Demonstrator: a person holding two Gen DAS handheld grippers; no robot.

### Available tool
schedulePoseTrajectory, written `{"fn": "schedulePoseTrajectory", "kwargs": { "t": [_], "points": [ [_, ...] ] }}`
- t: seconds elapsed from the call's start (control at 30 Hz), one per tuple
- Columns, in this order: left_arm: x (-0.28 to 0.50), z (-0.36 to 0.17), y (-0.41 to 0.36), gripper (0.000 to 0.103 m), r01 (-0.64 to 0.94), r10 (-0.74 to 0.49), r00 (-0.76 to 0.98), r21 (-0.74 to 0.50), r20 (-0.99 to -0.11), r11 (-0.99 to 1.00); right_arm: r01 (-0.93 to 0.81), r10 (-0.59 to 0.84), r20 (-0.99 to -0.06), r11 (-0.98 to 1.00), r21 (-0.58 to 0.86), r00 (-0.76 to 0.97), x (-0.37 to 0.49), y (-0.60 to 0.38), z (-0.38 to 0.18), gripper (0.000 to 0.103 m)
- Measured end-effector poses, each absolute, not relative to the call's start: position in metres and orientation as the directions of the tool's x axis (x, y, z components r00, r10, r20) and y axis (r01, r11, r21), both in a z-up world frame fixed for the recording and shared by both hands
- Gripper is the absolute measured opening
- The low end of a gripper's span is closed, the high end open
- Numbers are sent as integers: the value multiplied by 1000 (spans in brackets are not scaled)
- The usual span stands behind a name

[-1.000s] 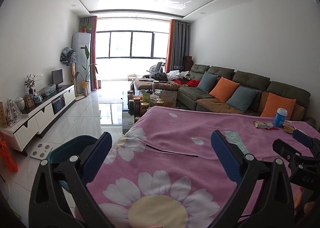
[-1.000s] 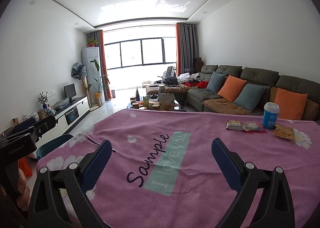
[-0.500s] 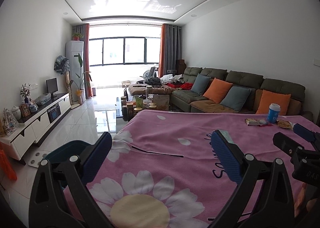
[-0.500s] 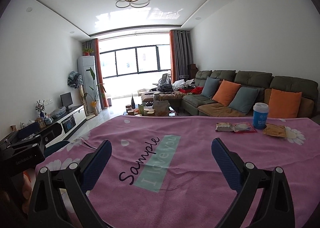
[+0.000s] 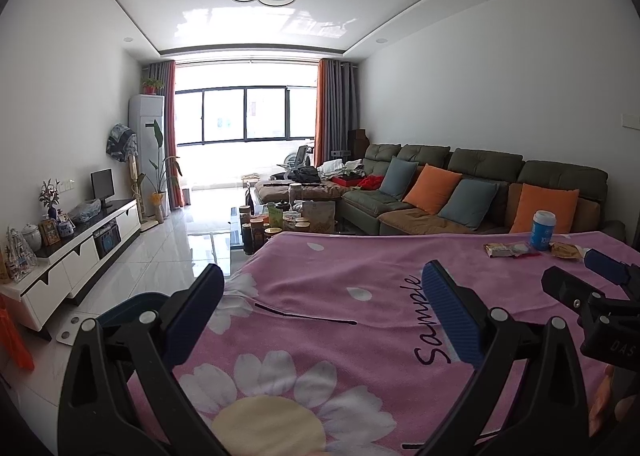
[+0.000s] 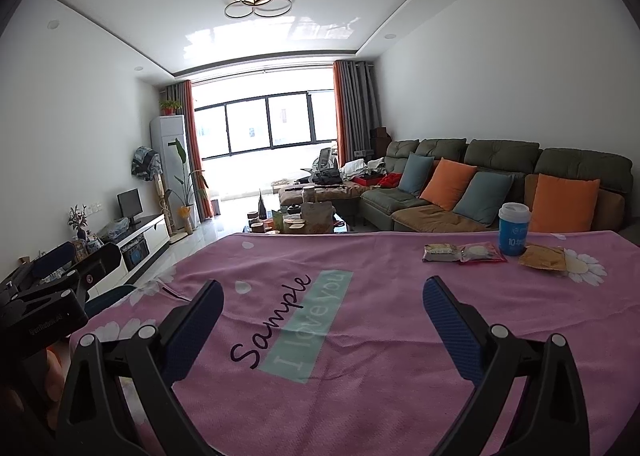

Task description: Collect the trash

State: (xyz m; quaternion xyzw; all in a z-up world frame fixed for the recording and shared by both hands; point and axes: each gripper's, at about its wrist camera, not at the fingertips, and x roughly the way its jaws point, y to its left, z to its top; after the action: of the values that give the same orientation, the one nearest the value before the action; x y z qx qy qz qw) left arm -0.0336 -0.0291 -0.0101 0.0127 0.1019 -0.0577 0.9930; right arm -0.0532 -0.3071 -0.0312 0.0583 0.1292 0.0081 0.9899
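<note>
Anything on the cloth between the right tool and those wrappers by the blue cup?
Nothing: the right wrist view shows only bare pink cloth between the open right tool and the wrappers beside the blue cup.

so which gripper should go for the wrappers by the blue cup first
Right, probably. The flat snack wrappers and blue paper cup lie ahead and to the right of the open right gripper. The open left gripper sits farther left, with the right gripper between it and them.

Both wrist views tilted upward

The blue cup (image 6: 514, 229) and wrappers (image 6: 463, 253) slid lower in the right frame; more ceiling shows.
</note>
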Motion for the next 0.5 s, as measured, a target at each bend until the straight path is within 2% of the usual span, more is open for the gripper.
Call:
{"fn": "schedulePoseTrajectory", "kwargs": {
  "t": [0.5],
  "points": [
    [-36,-8,-31,98,112,-107,977,18,-186,994,8,21,-245,993,119,969,-58,-311,-29,96]
  ]
}}
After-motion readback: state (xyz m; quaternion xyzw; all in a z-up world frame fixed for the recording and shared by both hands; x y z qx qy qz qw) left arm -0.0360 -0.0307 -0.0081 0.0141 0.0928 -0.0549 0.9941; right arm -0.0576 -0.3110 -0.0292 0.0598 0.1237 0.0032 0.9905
